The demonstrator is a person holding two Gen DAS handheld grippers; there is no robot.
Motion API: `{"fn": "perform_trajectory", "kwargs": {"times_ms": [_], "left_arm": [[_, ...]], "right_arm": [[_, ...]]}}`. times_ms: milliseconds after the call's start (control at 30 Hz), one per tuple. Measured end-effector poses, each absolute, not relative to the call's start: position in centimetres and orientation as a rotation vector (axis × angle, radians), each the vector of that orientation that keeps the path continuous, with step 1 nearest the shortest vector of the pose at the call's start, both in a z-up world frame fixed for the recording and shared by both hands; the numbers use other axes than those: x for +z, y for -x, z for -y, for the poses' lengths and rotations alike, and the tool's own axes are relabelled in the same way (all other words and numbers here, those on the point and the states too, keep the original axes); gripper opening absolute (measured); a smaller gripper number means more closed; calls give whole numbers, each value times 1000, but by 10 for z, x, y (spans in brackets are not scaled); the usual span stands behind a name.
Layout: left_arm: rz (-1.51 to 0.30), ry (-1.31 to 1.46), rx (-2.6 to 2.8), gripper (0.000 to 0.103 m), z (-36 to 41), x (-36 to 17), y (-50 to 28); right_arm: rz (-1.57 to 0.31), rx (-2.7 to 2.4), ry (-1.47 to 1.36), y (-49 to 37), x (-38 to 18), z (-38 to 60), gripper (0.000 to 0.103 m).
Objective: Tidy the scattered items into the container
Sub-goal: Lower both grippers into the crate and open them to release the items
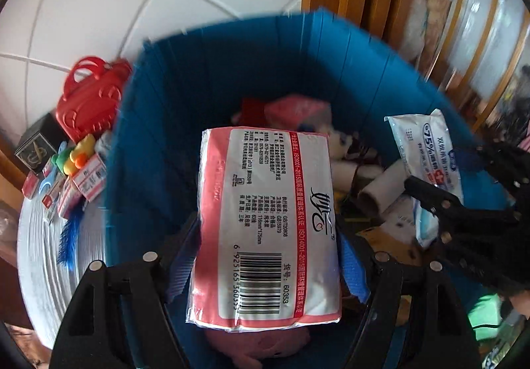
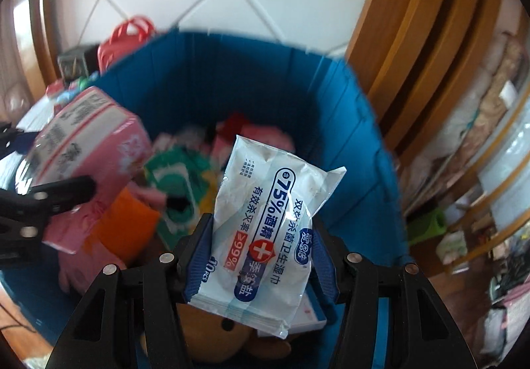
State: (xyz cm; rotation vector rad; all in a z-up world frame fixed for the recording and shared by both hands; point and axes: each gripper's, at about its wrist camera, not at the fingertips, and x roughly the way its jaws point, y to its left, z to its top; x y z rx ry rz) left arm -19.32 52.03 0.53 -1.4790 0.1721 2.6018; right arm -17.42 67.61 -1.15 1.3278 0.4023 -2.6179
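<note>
Tissues in a pink-and-white plastic pack (image 1: pixel 265 223) sit clamped between the blue pads of the left gripper (image 1: pixel 268 266), held over the open mouth of the tall blue ribbed plastic bin (image 1: pixel 205 77). Beside it, the right gripper (image 2: pixel 258 256) pinches a white-and-blue packet of alcohol wipes (image 2: pixel 265 229) above the same bin. Inside lie cardboard tubes (image 1: pixel 381 190), a green packet (image 2: pixel 172 176) and soft toys. Outside, left of the bin, a red plastic toy handbag (image 1: pixel 89 97) and small red-and-white boxes (image 1: pixel 82 183) rest on a white surface (image 1: pixel 43 253).
</note>
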Motion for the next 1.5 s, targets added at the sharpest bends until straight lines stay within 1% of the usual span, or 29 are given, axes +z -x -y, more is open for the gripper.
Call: {"fn": "perform_trajectory", "kwargs": {"times_ms": [100, 200, 400, 500, 567, 633, 667, 733, 767, 833, 867, 900, 1033, 1200, 1267, 1333, 1400, 1500], "left_arm": [[-210, 1566, 2567, 75, -532, -12, 202], [-249, 1579, 2576, 76, -539, -14, 200], [-283, 1569, 2568, 78, -544, -17, 197], [-305, 1552, 2575, 78, -549, -19, 198], [-314, 1543, 2575, 78, -552, -18, 195], [-315, 1516, 2588, 78, -554, -13, 193], [-316, 1499, 2599, 78, -554, -10, 191], [-312, 1469, 2618, 78, -553, -4, 188], [-307, 1464, 2621, 78, -552, -2, 188], [-291, 1455, 2624, 78, -549, 1, 185], [-284, 1450, 2627, 78, -548, 2, 185], [-269, 1444, 2632, 78, -546, 4, 184], [-151, 1372, 2629, 78, -542, 17, 180], [-82, 1355, 2618, 78, -546, 24, 186], [-95, 1306, 2597, 79, -550, 21, 189], [-120, 1401, 2606, 79, -553, 11, 193], [-92, 1365, 2574, 79, -554, 12, 188], [-125, 1297, 2628, 79, -557, 21, 175]], "right_arm": [[-388, -2547, -1417, 181, -32, -682, 55], [-322, -2498, -1467, 185, -36, -690, 55], [-395, -2445, -1540, 187, -45, -681, 55], [-390, -2451, -1549, 189, -43, -682, 60], [-395, -2454, -1557, 190, -43, -683, 61], [-408, -2469, -1551, 188, -40, -683, 71], [-414, -2481, -1550, 187, -39, -683, 74], [-410, -2493, -1541, 185, -38, -684, 82], [-404, -2496, -1535, 185, -37, -684, 84], [-411, -2512, -1517, 181, -33, -686, 94], [-419, -2516, -1507, 178, -32, -686, 97], [-425, -2514, -1501, 175, -31, -686, 103], [-459, -2501, -1478, 157, -29, -687, 103], [-424, -2511, -1454, 146, -27, -694, 103], [-406, -2522, -1446, 143, -26, -698, 103], [-397, -2532, -1447, 141, -25, -703, 103], [-389, -2542, -1446, 139, -25, -706, 103], [-376, -2550, -1451, 137, -27, -712, 103]]}}
